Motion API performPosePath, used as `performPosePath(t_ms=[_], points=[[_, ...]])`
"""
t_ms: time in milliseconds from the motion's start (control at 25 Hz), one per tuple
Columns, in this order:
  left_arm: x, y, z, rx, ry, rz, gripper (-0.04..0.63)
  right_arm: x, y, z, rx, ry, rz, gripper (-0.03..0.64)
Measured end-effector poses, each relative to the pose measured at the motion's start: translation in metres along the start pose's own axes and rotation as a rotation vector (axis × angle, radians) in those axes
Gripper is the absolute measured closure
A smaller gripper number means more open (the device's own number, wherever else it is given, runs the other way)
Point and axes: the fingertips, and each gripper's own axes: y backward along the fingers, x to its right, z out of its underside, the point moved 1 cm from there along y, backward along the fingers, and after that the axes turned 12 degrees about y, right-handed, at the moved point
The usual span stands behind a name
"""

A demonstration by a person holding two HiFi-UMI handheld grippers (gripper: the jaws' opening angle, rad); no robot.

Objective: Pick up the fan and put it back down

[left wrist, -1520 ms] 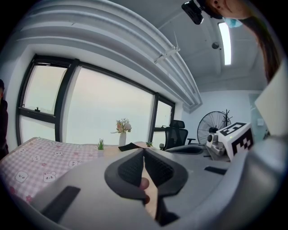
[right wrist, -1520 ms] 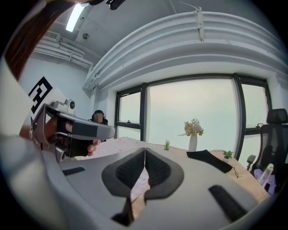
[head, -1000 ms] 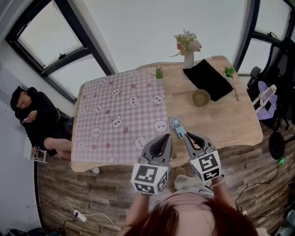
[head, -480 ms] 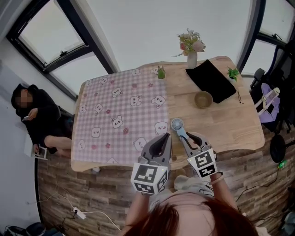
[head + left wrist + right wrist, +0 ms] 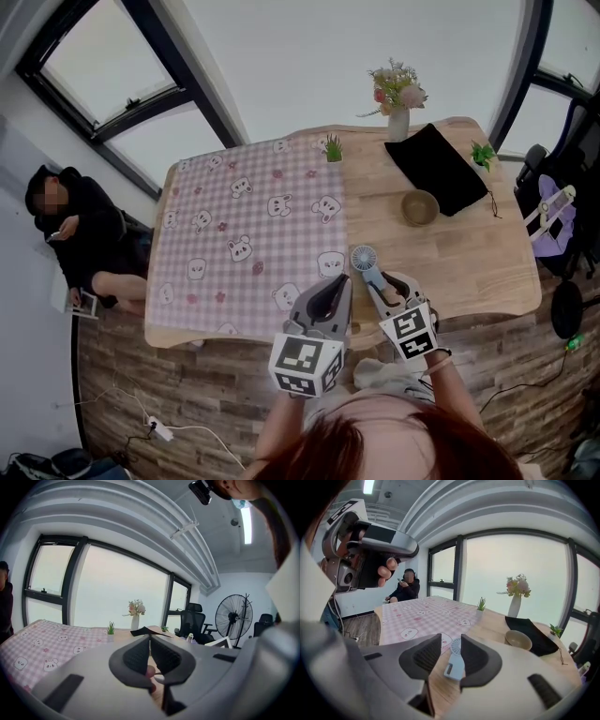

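Where the fan (image 5: 366,265) lies, the table edge (image 5: 469,309) is close.

Looks like an office lounge, folks: tall windows (image 5: 103,66) run behind the low wooden table (image 5: 469,272), black office chairs (image 5: 193,619) and a pedestal fan (image 5: 233,617) stand off its right end, and a wood-plank floor (image 5: 187,384) lies all round it.

The fan (image 5: 453,663) — its round head half behind the right tongs (image 5: 450,639)
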Motion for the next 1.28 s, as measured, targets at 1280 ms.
performPosePath(t_ms=[1280], points=[[-0.014,-0.019,0.015,-0.055,0.032,-0.047,0.581,-0.013,-0.067,0.095,-0.206,-0.087,-0.093,0.368]])
